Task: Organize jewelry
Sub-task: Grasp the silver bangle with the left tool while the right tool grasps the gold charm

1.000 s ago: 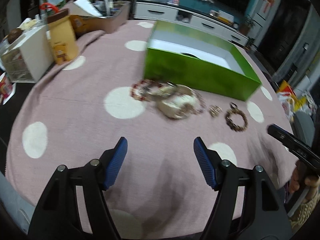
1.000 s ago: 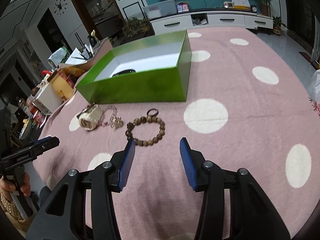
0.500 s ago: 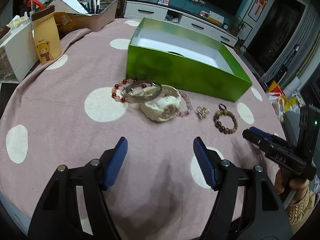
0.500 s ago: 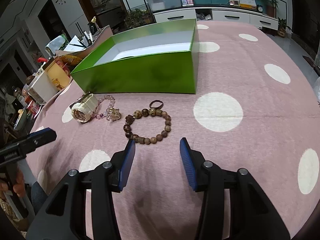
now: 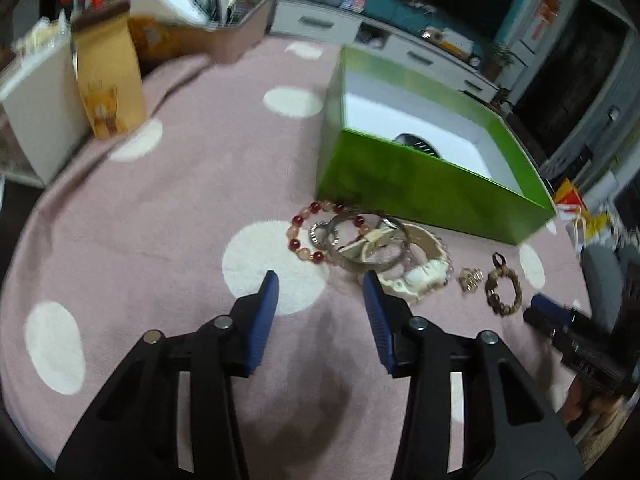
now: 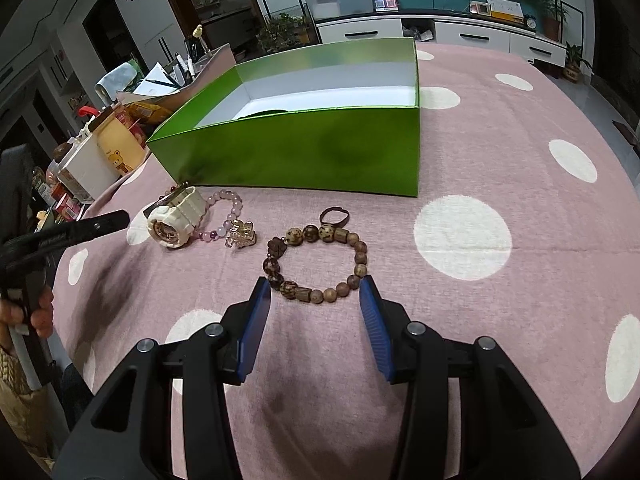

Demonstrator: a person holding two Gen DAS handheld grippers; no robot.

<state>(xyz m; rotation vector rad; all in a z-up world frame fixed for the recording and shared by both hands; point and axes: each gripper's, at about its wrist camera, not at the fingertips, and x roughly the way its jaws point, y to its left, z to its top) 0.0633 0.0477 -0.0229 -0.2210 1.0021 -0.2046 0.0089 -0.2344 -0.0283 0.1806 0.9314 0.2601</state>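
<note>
On the pink dotted tablecloth stands an open green box with a dark item inside. In front of it lie a red bead bracelet, a silver bangle, a cream watch, a gold charm and a wooden bead bracelet. My left gripper is just short of the pile. Its jaws are closing with nothing between them. My right gripper is open, with the wooden bracelet's near beads between its tips, untouched.
A small dark ring and a pink bead bracelet lie near the box. A yellow bear carton, a white box and a tray of pens crowd the table's far left. A person's hand holds the left tool.
My left gripper has come closer to the jewelry pile and its jaws have narrowed. My right gripper has crept up to the wooden bracelet, its jaws as wide as before.
</note>
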